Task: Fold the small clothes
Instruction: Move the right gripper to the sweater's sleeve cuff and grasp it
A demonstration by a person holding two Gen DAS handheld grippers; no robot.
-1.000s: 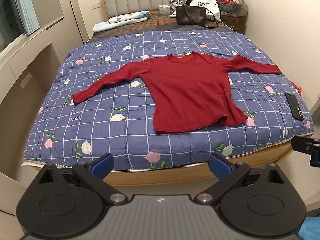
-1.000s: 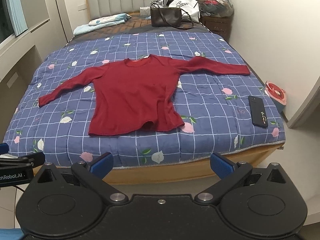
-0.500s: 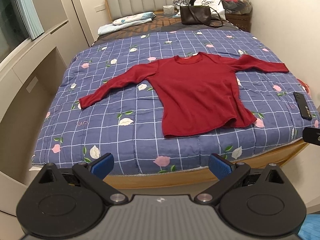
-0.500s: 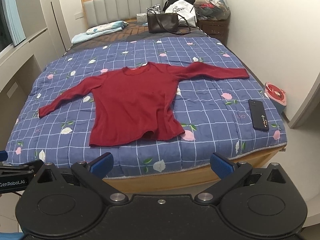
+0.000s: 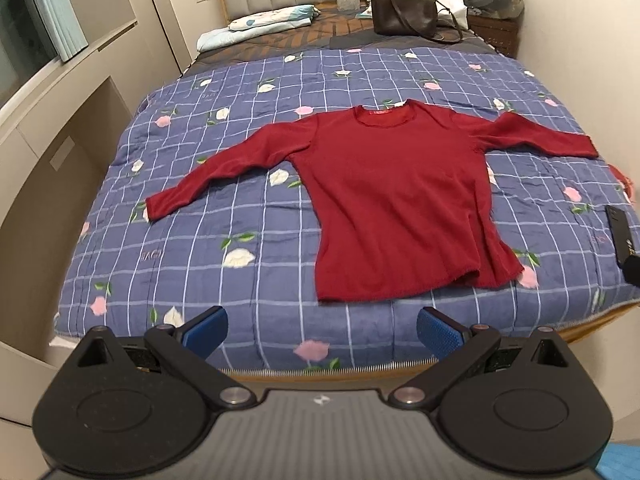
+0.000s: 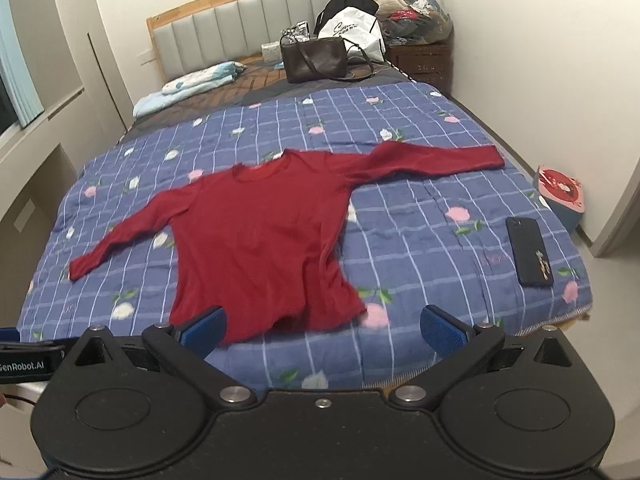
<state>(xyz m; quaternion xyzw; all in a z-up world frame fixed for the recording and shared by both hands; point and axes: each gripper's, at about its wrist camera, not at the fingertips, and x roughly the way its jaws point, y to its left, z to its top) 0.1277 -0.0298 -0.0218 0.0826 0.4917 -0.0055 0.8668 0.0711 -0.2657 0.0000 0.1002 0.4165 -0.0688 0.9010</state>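
At the bottom of each wrist view the black housing fills the frame, and both grippers stand with their fingers spread wide and nothing between them: the left gripper (image 5: pixel 322 328) shows two blue, finely ribbed pads (image 5: pixel 438 330) hanging over the near edge of the bed without touching it, and the right gripper (image 6: pixel 323 328) has the same textured blue pads (image 6: pixel 440 330), its left one overlapping the hem of the garment in the picture, though contact cannot be told. Beyond them lies the quilt (image 5: pixel 260 240), a soft blue padded cover with a white grid and pink and white flowers. Flat on it, in the middle of both frames, rests the red long-sleeved top (image 5: pixel 396 200), a matte knit with a round neck, sleeves spread out to either side and a slightly wavy hem nearest the cameras. A dark rectangular phone (image 6: pixel 529 257) lies on the quilt at the right, apart from the top. Farther up, a folded pale blue cloth (image 6: pixel 192 84) and a brown leather handbag (image 6: pixel 314 59) sit before the grey padded headboard (image 6: pixel 240 26).
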